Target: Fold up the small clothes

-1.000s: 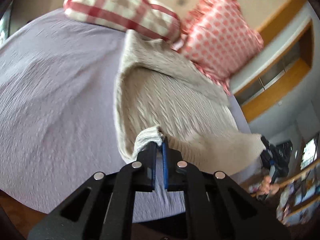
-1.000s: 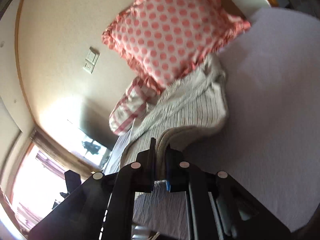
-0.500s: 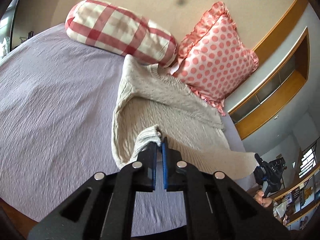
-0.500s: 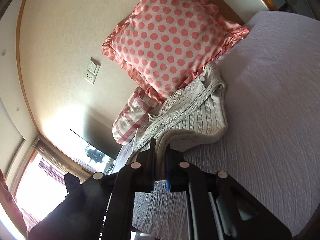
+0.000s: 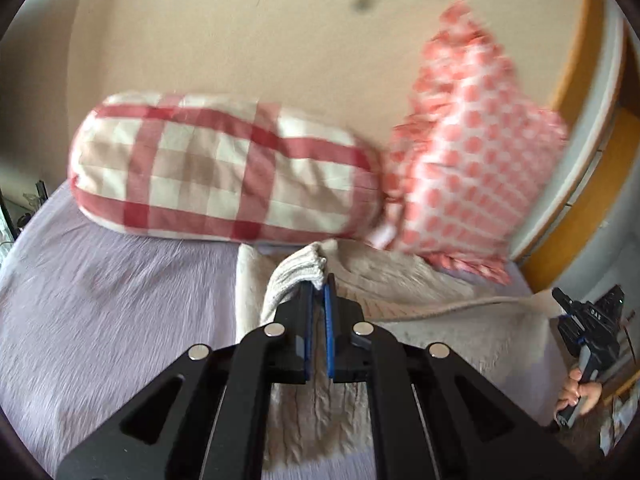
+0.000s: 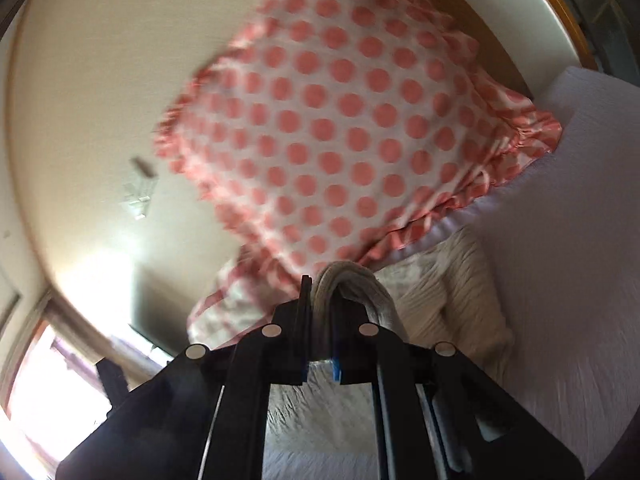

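A lilac bed (image 5: 100,320) carries everything here. Against the wall at its head lean a polka-dot pillow (image 6: 352,128) with a frilled edge and, beside it, a red-checked bolster (image 5: 224,168). A cream cable-knit sweater (image 5: 420,296) lies on the bed just below both, its long axis running across the bed, parallel to the pillows; its far edge nearly touches them, and one end stretches toward the right hand-held gripper (image 5: 560,308). The left hand-held gripper (image 5: 318,292) is clamped narrowly on a ribbed cuff, lifted above the folded body. The right hand-held gripper (image 6: 320,304) pinches a bunched fold of the sweater (image 6: 440,300) just under the polka-dot pillow.
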